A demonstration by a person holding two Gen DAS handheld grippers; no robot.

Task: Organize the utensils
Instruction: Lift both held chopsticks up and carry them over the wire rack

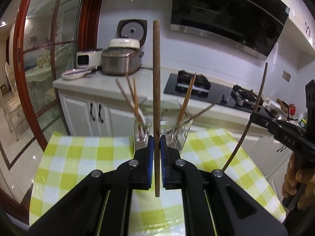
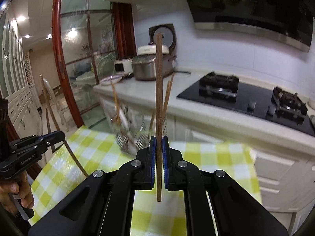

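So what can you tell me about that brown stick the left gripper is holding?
The chopstick is a slim, dark brown stick that looks like wood, with a faint grain and a blunt top. It stands nearly upright, pinched near its lower part between the blue pads of the left gripper, its bottom end hanging free above the green checked tablecloth. Nothing else touches it.

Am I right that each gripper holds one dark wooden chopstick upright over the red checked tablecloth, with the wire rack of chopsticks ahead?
Not quite: the tablecloth is yellow-green and white checked, not red, as the left wrist view shows. The rest holds: the left gripper and right gripper each clamp an upright chopstick, with the wire rack ahead.
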